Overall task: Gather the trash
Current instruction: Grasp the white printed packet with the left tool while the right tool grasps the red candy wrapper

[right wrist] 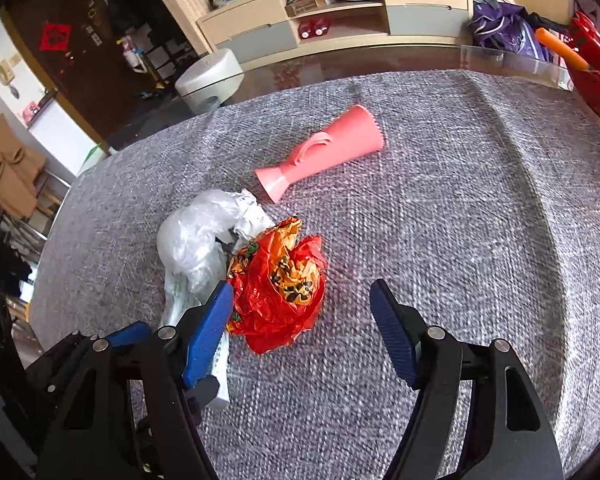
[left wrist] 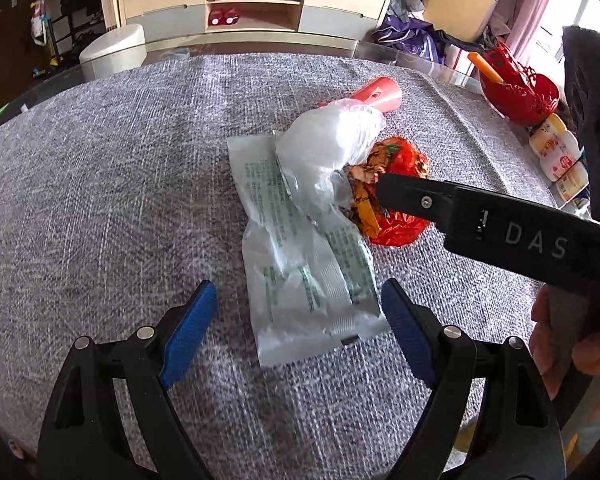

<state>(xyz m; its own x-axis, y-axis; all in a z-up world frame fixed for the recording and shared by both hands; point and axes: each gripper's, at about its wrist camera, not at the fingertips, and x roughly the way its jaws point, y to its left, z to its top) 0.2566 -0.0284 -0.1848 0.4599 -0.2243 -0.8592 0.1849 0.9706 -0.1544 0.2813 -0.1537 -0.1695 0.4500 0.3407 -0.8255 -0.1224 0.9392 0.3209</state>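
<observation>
A flat white printed wrapper [left wrist: 300, 256] lies on the grey cloth, its near end between the tips of my open left gripper [left wrist: 300, 308]. A crumpled clear plastic bag [left wrist: 332, 152] lies on its far end, also in the right wrist view [right wrist: 196, 240]. A crumpled red and orange wrapper [left wrist: 396, 184] lies beside it, and my open right gripper [right wrist: 302, 304] is just in front of that red wrapper [right wrist: 284, 284]. The right gripper's black finger [left wrist: 412, 196] shows over the red wrapper in the left wrist view. A pink plastic cone [right wrist: 324, 152] lies farther back.
The grey cloth [left wrist: 100, 200] covers a glass table. A red basket [left wrist: 520, 92] and small white bottles [left wrist: 556, 152] stand at the right edge. A white round stool [left wrist: 112, 52] and a low cabinet [left wrist: 252, 4] are beyond the table.
</observation>
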